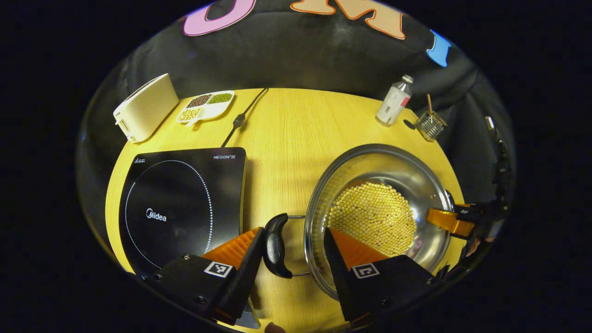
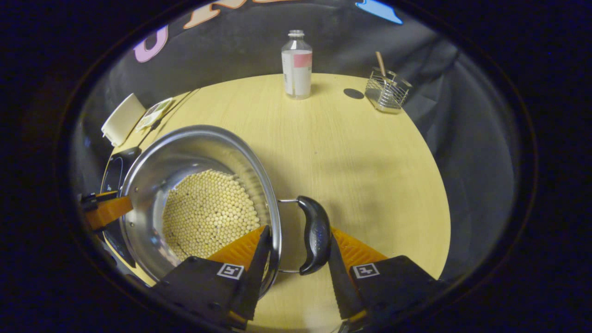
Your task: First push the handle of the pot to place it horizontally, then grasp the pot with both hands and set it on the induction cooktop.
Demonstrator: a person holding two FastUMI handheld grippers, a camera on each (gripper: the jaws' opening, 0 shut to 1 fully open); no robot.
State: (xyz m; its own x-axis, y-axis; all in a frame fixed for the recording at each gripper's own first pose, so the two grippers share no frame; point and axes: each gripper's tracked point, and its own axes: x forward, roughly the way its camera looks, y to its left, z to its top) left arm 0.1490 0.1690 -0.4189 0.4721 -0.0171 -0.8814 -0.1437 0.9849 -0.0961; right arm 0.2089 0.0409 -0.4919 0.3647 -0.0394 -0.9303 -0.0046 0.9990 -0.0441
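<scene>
A: Nearest the cameras, what is lying between the jaws?

B: In the left gripper view, the left gripper [image 1: 291, 247] is standing with its jaws apart. One black pot handle [image 1: 276, 245] is lying just inside the left finger; whether it is touching is hard to make out. The right finger is reaching over the rim of the pot [image 1: 377, 208]. In the right gripper view, the right gripper [image 2: 296, 247] is likewise standing apart, straddling the rim and the second handle [image 2: 315, 240], which is sitting close against its right finger.

A: What is being cut off or hidden?

B: The fingers are covering the near rim in both views. The far gripper is showing as an orange finger at the opposite rim.

A: And beyond the jaws?

B: One pot, holding a layer of yellow beans [image 1: 372, 219], is resting on the table [image 1: 286, 125]. One induction cooktop [image 1: 180, 203] is lying left of the left jaws, apart from the pot. Farther off are standing one bottle [image 2: 296, 64], one wire basket [image 2: 387, 95], one white appliance [image 1: 144, 107] and one divided dish [image 1: 206, 105].
</scene>
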